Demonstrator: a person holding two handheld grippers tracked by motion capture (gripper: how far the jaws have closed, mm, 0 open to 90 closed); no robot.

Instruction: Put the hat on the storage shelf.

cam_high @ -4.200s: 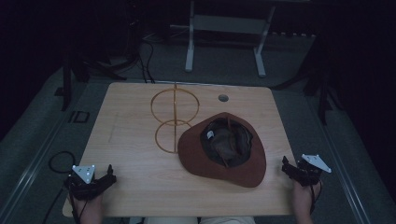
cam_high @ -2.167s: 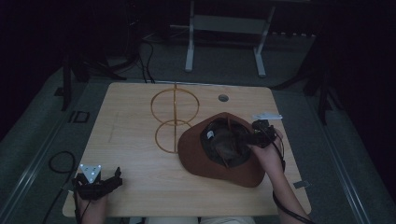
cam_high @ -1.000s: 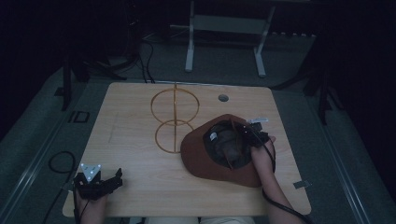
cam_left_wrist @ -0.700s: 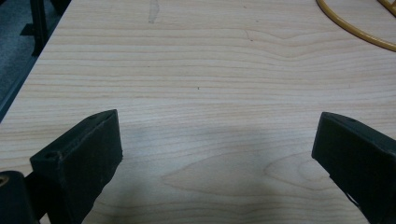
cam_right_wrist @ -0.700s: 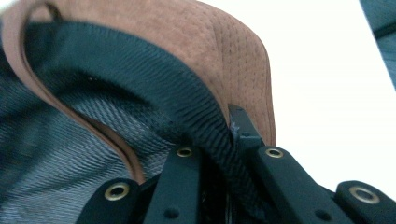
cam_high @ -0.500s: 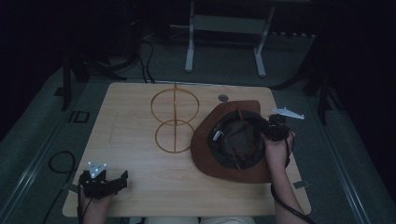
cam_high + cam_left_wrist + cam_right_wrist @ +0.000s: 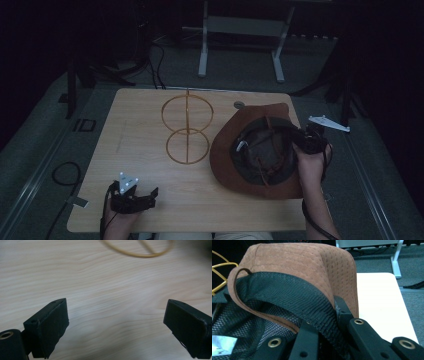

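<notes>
- Brown suede hat (image 7: 252,150) is seen crown-down on the right half of the wooden surface (image 7: 140,115), its black mesh lining (image 7: 287,297) facing up and a white label (image 7: 223,342) showing inside.
- Its right brim is pinched by the right tool (image 7: 306,141); in the right gripper view the jaws are closed on the brim and lining, one jaw inside and one outside, with the brim curled upward there.
- The hat's right side is seen to lie close to the right edge of the surface, and its near rim comes fairly near the front edge; a pale strip of bare surface is seen beyond the brim in the right gripper view.
- A yellow wire stand (image 7: 187,127) of two rings joined by a straight rod is found at the centre, just beside the hat's left brim; whether they touch cannot be told.
- A small round grommet (image 7: 239,105) is set near the far edge, just beyond the hat.
- The left tool (image 7: 135,197) is held at the near-left corner, jaws spread wide with nothing between them, over bare wood.
- Open room is left across the left half of the surface, between the stand and the left edge.
</notes>
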